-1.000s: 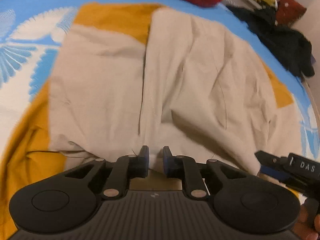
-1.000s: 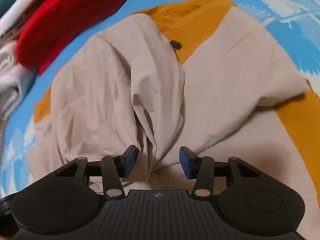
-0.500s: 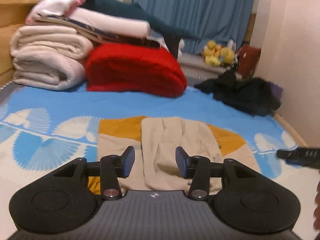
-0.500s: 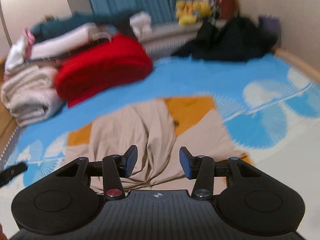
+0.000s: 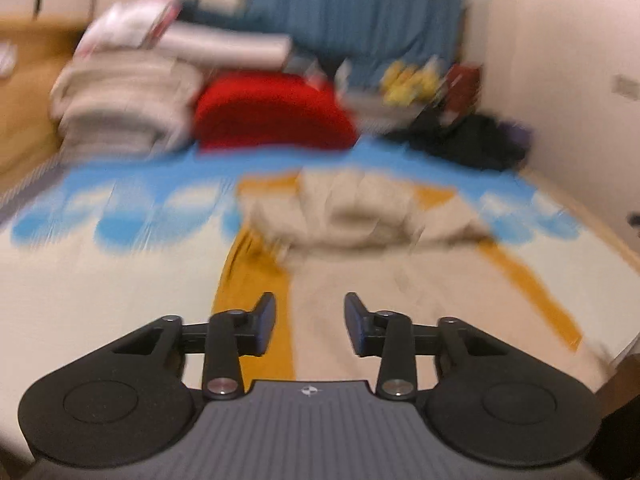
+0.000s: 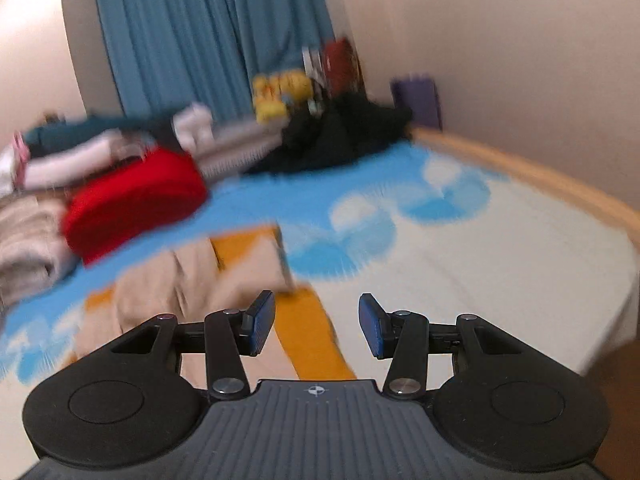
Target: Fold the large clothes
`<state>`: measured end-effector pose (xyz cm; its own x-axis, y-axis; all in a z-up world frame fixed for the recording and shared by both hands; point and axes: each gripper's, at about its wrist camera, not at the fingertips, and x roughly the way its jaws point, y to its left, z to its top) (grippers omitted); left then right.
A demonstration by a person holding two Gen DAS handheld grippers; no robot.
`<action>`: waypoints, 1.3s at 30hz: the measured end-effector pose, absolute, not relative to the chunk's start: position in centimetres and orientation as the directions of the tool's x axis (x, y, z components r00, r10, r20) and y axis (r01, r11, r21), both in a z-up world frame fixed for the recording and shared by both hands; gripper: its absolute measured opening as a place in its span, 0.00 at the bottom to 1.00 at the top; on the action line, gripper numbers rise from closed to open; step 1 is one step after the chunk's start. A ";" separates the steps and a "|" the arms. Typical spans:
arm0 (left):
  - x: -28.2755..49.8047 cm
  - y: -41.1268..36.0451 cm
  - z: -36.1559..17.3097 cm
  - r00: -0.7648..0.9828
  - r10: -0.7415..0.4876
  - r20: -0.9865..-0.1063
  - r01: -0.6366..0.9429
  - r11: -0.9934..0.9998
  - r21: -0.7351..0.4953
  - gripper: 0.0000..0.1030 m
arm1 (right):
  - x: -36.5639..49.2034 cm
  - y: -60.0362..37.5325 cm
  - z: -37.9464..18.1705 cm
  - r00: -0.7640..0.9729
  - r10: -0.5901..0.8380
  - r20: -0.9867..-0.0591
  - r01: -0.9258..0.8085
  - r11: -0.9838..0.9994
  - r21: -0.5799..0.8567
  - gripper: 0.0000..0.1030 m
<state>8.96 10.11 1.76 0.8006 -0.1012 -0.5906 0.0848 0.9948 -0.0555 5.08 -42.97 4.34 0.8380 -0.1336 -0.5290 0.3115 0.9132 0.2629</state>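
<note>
Looking down the bed from its near end, you have the beige and mustard garment (image 5: 360,216) spread across the middle of the blue and white bedspread (image 5: 100,280), its far part bunched into a loose ridge and its near part lying flatter toward you. Your left gripper (image 5: 310,322) has jaws that have just been closing a little, yet they stand apart with nothing between them; your right gripper (image 6: 317,324) is held wider, also with nothing in it. Judge this cloth as soft, light and limp: it will sag and drag on the bedspread, not hold a shape, so take it by a hem or corner at each side, one gripper to each, and pinch through a doubled edge so it does not slip. The left view shows the whole garment, including its mustard strip running toward the near right, and the pile of folded bedding (image 5: 128,96) at far left beside the red blanket (image 5: 272,112). The right view shows only the garment's far part (image 6: 192,276) but gives you the bare right side of the bed, the wooden edge (image 6: 540,180) and the black clothes (image 6: 340,136) by the curtain (image 6: 200,32). Both views are blurred, so seams and fastenings cannot be made out.
</note>
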 end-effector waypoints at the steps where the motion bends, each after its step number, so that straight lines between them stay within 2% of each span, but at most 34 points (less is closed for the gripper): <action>1: 9.1 10.7 1.5 0.776 -0.078 -0.625 0.051 0.997 -0.061 0.35 | 5.3 -43.1 3.2 0.802 -0.128 -0.584 0.321 0.916 0.240 0.47; 3: 9.1 11.8 1.4 0.780 -0.081 -0.620 0.027 0.995 -0.096 0.35 | 5.9 -43.0 1.3 0.732 -0.124 -0.670 0.321 0.930 0.178 0.47; 6: 9.2 13.0 -0.6 0.782 -0.059 -0.620 -0.005 0.995 -0.102 0.35 | 6.4 -42.9 -0.6 0.675 -0.151 -0.722 0.323 0.940 0.106 0.47; 7: 9.4 13.5 -2.0 0.768 -0.056 -0.638 -0.024 0.993 -0.117 0.36 | 6.6 -42.7 -1.1 0.662 -0.152 -0.734 0.326 0.940 0.099 0.47; 8: 10.1 13.8 -3.6 0.711 -0.029 -0.703 -0.066 0.992 -0.108 0.35 | 6.8 -42.7 -1.6 0.647 -0.154 -0.746 0.331 0.939 0.093 0.47; 9: 10.9 13.9 -4.3 0.679 -0.013 -0.734 -0.104 0.988 -0.114 0.34 | 6.8 -42.4 -1.9 0.638 -0.159 -0.754 0.334 0.939 0.085 0.47; 11: 11.6 14.3 -4.8 0.675 -0.036 -0.737 -0.111 0.983 -0.150 0.35 | 7.1 -42.1 -2.4 0.629 -0.166 -0.760 0.336 0.939 0.073 0.47; 16: 12.4 14.5 -5.6 0.648 -0.016 -0.761 -0.131 0.983 -0.132 0.36 | 7.4 -41.3 -3.7 0.616 -0.166 -0.770 0.314 0.948 0.047 0.47; 19: 12.9 15.4 -6.0 0.626 0.004 -0.780 -0.172 0.976 -0.133 0.43 | 8.0 -41.4 -5.2 0.599 -0.165 -0.784 0.309 0.950 0.036 0.47; 21: 13.6 16.0 -6.6 0.599 0.030 -0.800 -0.223 0.966 -0.131 0.52 | 8.5 -41.6 -6.4 0.568 -0.155 -0.808 0.316 0.948 0.040 0.47; 27: 14.0 19.8 -8.9 0.495 0.032 -0.869 -0.402 0.894 -0.196 0.54 | 10.0 -43.1 -10.4 0.445 -0.136 -0.885 0.379 0.924 0.049 0.47; 34: 14.3 18.6 -10.3 0.439 0.008 -0.899 -0.333 0.930 -0.155 0.54 | 10.6 -43.3 -12.8 0.371 -0.115 -0.921 0.398 0.916 0.046 0.49; 35: 14.3 18.2 -10.5 0.434 0.005 -0.901 -0.313 0.938 -0.146 0.52 | 10.5 -43.2 -13.0 0.371 -0.114 -0.921 0.397 0.916 0.047 0.50; 37: 14.4 17.6 -10.8 0.435 0.007 -0.900 -0.278 0.952 -0.127 0.32 | 10.5 -43.1 -13.0 0.376 -0.109 -0.920 0.393 0.918 0.052 0.50; 38: 14.4 17.3 -10.9 0.437 0.013 -0.899 -0.264 0.958 -0.115 0.12 | 10.4 -43.2 -12.9 0.378 -0.098 -0.920 0.388 0.920 0.062 0.48; 39: 14.4 17.1 -10.8 0.446 0.023 -0.895 -0.254 0.962 -0.102 0.05 | 10.4 -43.1 -12.9 0.384 -0.084 -0.920 0.379 0.922 0.074 0.43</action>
<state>14.38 17.07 -10.75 0.4459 0.0227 -0.8948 -0.2542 0.9617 -0.1023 10.36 -43.14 -12.88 0.3838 -0.0837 -0.9196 0.3794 0.9222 0.0744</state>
